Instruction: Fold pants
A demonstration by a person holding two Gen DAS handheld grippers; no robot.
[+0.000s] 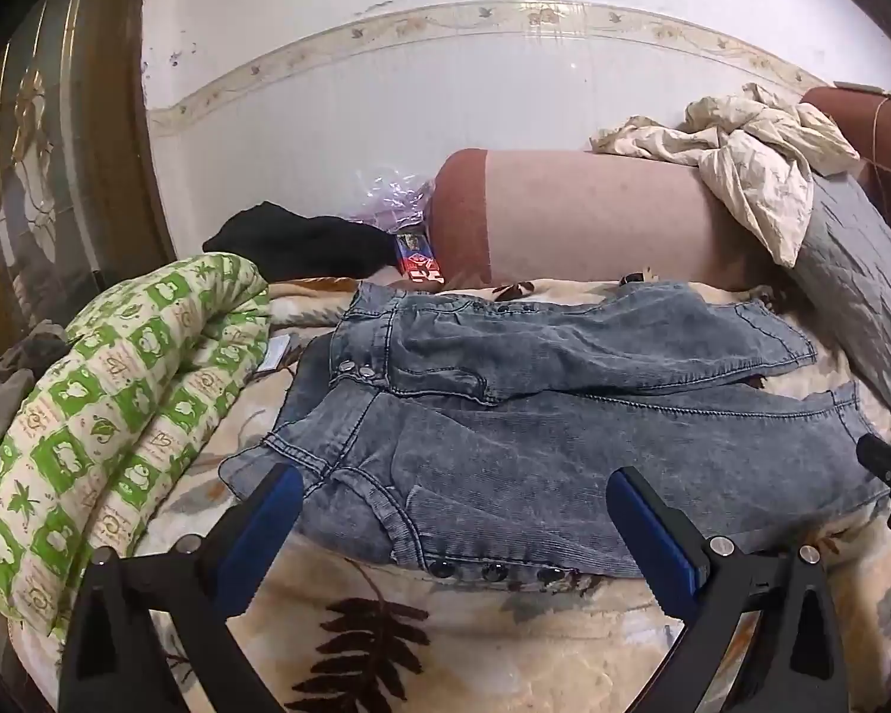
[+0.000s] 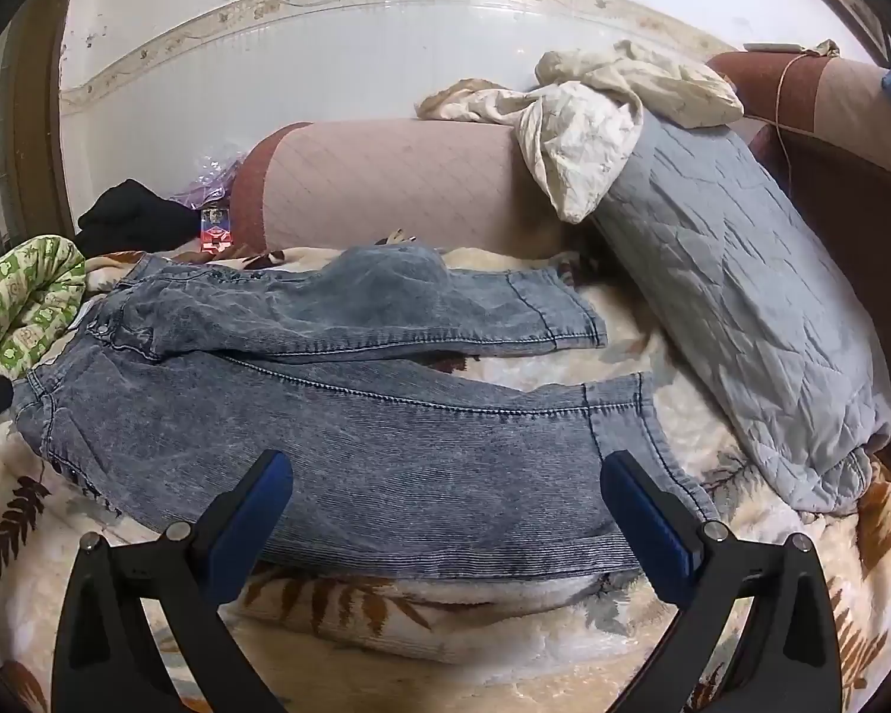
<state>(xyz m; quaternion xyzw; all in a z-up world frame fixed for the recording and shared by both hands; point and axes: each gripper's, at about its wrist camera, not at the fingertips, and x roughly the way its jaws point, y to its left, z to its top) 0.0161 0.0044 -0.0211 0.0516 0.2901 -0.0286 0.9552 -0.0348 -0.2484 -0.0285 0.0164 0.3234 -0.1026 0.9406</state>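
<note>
My left claw (image 1: 454,496) hangs wide open with nothing in it, just short of the waistband end of the pants (image 1: 564,416), and my right claw (image 2: 445,484) is equally spread and empty over the hem end of the near leg. The pants lie flat across the bed (image 2: 505,641) on its leaf-print blanket, the near leg along the front edge, the far leg a little apart behind it, toward the bolster (image 2: 386,178) at the back edge. I judge the first fold is still to make: near leg onto far leg. To do it well I should pinch the near edge at the hip and at the hem at once, taking both layers, lift evenly, and lay seam on seam. The green quilt (image 1: 107,392) at the left edge crowds the waistband; I should stay clear of it.
</note>
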